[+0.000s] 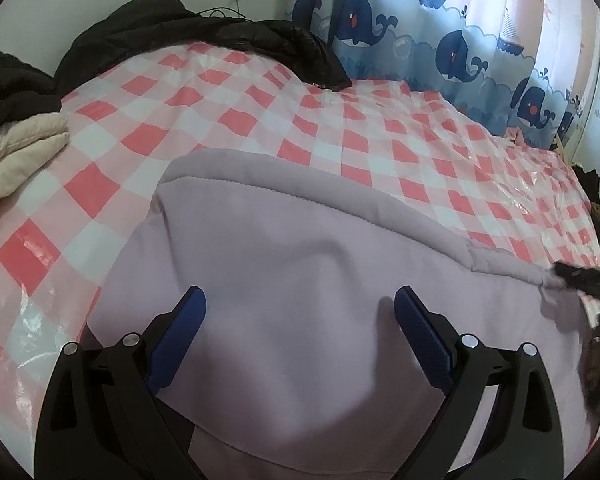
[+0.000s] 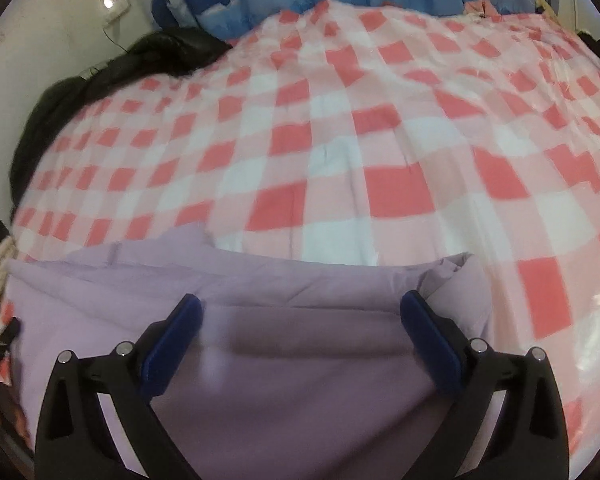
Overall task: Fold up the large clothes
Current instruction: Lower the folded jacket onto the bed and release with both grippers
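A large lilac garment lies spread on the pink and white checked bed cover. My left gripper is open above the middle of the garment, holding nothing. In the left wrist view the right gripper's dark finger touches the garment's far right corner. In the right wrist view the same garment shows folded layers near its far edge. My right gripper is open, its blue pads wide apart over the fabric.
A black jacket lies heaped at the far side of the bed by the wall. A beige garment lies at the left. A whale-print curtain hangs behind the bed. Checked cover stretches beyond the garment.
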Demonstrator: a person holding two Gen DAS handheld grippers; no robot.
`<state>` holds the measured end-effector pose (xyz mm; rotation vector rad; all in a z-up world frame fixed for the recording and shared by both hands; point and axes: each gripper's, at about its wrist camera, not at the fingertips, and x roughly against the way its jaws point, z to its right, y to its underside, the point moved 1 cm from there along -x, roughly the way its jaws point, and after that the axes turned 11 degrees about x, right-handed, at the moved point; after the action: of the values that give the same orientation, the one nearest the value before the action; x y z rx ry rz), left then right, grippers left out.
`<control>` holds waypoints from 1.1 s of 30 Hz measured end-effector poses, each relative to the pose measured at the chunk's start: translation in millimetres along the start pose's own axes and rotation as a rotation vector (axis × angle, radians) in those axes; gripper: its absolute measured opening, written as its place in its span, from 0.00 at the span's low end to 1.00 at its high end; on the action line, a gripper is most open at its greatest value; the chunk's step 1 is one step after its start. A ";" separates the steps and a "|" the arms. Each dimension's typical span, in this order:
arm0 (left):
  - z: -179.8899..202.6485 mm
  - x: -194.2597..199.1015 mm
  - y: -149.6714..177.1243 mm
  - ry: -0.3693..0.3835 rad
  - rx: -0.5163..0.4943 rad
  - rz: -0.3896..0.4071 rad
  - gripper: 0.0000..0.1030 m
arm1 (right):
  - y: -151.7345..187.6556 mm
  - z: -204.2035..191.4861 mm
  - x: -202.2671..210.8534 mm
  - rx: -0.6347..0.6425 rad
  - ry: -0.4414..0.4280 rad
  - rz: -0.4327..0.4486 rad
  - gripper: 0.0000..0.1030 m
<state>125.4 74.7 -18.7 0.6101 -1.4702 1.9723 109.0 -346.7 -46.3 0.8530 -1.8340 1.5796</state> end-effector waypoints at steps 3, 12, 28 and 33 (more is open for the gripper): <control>2.2 1.2 0.9 -0.004 -0.014 0.009 0.89 | 5.5 -4.5 34.7 0.027 0.001 0.066 0.93; 5.7 2.2 2.8 -0.012 -0.026 0.011 0.89 | 35.8 25.3 23.9 -0.074 -0.014 0.044 0.93; 6.7 2.2 5.3 -0.006 -0.026 0.017 0.89 | 59.9 13.0 36.5 -0.036 -0.003 0.064 0.93; 6.7 3.1 5.9 -0.008 -0.027 0.018 0.89 | 60.7 9.3 39.2 -0.034 0.000 0.069 0.93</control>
<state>119.1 67.7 -18.7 0.5960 -1.5098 1.9622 37.1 -353.8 -55.7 0.7822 -1.9031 1.5855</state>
